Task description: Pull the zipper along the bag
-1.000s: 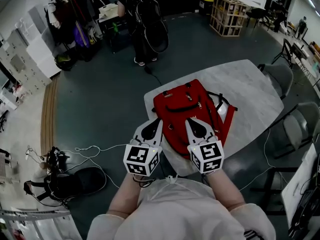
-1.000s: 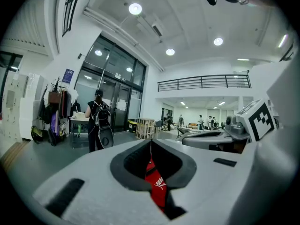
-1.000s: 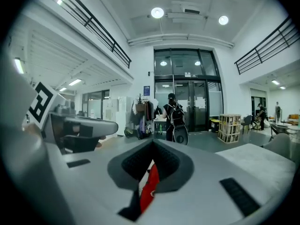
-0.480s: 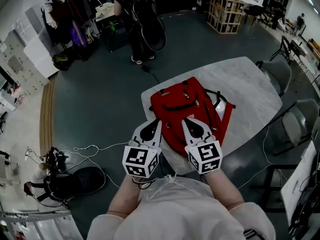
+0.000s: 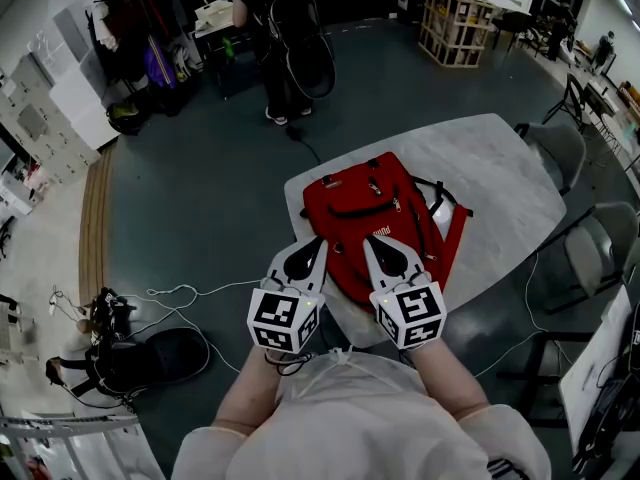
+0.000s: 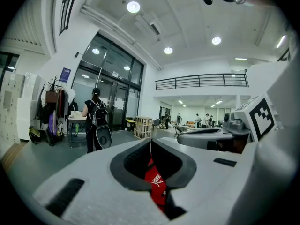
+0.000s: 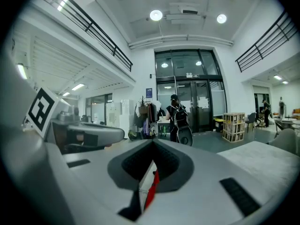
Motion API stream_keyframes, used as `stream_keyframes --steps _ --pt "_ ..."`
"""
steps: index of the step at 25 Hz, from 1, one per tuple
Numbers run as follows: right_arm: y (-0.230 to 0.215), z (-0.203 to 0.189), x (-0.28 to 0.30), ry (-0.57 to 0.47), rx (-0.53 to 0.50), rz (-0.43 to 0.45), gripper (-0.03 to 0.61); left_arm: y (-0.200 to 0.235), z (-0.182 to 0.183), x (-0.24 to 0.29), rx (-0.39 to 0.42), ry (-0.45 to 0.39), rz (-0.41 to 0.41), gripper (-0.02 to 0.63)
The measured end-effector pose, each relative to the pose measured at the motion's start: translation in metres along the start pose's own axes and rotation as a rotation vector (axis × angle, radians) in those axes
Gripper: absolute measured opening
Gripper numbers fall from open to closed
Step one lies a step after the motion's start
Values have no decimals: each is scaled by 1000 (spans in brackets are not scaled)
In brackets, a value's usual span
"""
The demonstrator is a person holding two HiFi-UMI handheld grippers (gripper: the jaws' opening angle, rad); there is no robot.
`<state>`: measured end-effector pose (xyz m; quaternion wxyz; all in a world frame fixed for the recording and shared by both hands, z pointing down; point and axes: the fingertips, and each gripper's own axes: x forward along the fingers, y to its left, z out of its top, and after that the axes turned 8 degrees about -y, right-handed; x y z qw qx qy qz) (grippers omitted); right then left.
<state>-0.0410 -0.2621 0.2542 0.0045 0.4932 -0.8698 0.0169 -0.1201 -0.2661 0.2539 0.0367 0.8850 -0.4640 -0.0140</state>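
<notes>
Lying on table [image 5: 485, 168], red bag [image 5: 362, 190] just beyond left tool [image 5: 318, 239] and right tool [image 5: 368, 239], both pressed together

You have one red bag [image 5: 375, 218], one bench [image 5: 500, 168], two grippers (a left gripper [image 5: 317, 241] and a right gripper [image 5: 370, 241]), two grey chairs [image 5: 556, 154] [image 5: 600, 248], one wooden crate [image 5: 455, 23], and one standing person [image 5: 275, 28].

Your red bag [image 5: 350, 193] on the tabletop [image 5: 480, 168] carries one white brand mark [image 5: 383, 232], PUMA, on the near end of its front panel. The same mark shows again on the red fabric in the left gripper view. The blue sign [image 6: 65, 74] beside the far glass doors is too small to read.
</notes>
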Motion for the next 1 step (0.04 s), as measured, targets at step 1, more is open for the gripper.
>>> stream_keyframes --steps 1 --pt "0 0 0 -2 9 -1 25 0 -1 0 0 -3 1 20"
